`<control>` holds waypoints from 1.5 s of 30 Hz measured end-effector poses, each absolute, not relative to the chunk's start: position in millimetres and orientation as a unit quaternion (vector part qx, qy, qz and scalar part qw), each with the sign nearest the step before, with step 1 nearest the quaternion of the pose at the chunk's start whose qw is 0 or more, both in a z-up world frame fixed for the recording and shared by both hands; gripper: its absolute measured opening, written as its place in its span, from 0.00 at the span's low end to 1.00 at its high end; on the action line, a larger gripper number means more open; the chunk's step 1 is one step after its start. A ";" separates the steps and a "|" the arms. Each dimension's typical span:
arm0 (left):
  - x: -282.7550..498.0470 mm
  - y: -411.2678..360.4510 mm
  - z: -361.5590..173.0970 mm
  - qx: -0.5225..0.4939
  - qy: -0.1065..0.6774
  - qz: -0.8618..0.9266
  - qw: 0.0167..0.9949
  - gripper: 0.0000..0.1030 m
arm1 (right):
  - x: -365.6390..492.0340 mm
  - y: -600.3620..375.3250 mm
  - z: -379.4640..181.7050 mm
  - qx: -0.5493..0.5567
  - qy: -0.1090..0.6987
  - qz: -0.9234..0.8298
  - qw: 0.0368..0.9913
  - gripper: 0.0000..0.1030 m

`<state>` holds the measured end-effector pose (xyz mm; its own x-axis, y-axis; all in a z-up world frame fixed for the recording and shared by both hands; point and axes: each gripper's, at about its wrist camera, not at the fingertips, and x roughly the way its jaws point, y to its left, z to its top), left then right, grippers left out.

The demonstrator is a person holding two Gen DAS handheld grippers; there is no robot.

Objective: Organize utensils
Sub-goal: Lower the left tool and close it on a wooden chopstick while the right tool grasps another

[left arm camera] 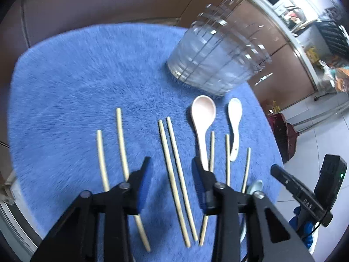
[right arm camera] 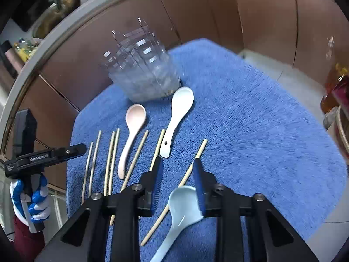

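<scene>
Your right gripper jaws stand wide, the pale blue spoon between them; left gripper jaws wide over two chopsticks on the blue mat.

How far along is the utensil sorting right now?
Nothing looks sorted: the clear holder appears empty. Both the left gripper and right gripper are open, holding nothing. The pink spoon, white spoon, light blue spoon and chopsticks remain on the blue mat.
</scene>
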<state>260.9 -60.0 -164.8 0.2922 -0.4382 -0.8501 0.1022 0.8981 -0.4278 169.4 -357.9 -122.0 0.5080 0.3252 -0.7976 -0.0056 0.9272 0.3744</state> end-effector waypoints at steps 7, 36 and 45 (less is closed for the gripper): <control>291.6 -71.8 -188.2 -0.135 0.603 -0.152 0.771 0.18 | 199.6 -355.8 -145.1 0.153 0.537 0.090 0.825 0.22; 287.5 -108.7 -187.8 -0.079 0.577 -0.149 0.799 0.05 | 230.5 -335.8 -170.4 0.166 0.556 0.065 0.812 0.06; 251.0 -94.2 -147.4 -0.082 0.518 -0.163 0.836 0.05 | 186.5 -327.9 -122.9 0.181 0.470 0.124 0.855 0.05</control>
<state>251.0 -94.2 -147.4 0.4109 -0.3576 -0.8386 0.1888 0.9333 -0.3055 186.5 -327.9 -122.9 0.5281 0.3813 -0.7588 -0.0420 0.9042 0.4251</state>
